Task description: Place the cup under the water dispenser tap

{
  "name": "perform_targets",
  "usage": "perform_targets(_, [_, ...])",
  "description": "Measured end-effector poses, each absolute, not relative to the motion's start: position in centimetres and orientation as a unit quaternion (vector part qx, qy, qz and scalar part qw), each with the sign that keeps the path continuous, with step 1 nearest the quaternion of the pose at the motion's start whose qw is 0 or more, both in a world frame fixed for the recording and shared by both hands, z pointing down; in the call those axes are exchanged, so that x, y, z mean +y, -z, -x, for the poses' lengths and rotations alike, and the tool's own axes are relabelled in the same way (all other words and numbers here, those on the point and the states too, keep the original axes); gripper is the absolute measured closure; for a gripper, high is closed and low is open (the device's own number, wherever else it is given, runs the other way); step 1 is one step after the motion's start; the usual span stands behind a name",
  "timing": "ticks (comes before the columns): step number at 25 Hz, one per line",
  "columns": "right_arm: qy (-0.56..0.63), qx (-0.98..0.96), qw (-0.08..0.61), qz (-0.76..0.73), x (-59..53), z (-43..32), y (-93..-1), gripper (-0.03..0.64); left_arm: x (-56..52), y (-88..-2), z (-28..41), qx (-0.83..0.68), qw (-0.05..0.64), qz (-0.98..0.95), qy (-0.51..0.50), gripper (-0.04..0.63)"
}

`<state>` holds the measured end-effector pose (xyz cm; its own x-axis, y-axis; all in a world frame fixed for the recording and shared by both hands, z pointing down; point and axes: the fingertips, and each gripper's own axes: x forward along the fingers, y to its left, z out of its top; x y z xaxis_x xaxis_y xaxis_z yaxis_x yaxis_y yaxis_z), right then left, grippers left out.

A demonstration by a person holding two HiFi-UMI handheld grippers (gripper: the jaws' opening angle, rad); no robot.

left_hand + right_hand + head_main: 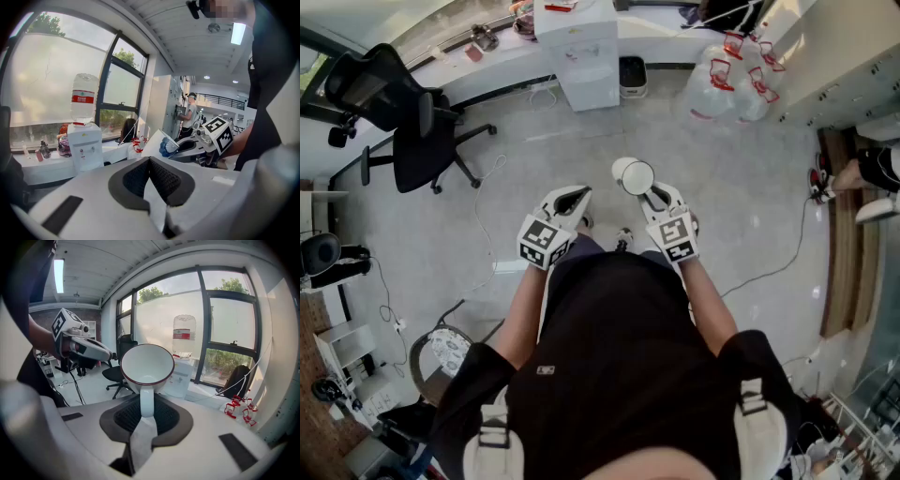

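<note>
Right gripper [146,417] has its jaws clamped on the handle of the cup [147,363], bowl out front. The water dispenser [181,377] stands ahead against the window surface, well apart, across open floor. Left gripper [151,180] rides alongside, jaws together, empty. Office chair [401,117] to the left, water jugs [727,84] to the right: the right hand looks set to carry it in.

Standing on pale floor [750,187]: black office chair [403,122], water dispenser [578,52], clear jugs [727,84], seemingly empty; trailing cable [769,267].
</note>
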<state>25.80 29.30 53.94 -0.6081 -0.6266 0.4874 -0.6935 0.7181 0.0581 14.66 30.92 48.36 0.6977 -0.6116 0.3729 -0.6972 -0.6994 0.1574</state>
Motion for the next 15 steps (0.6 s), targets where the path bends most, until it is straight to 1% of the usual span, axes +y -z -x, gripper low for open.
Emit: perform_targets(15, [-0.073, -0.892, 0.253, -0.368, 28.9, -26.6, -54.0, 0.568, 29.9, -48.3, -14.2, -0.374, 0.144, -0.905, -0.141, 0.597])
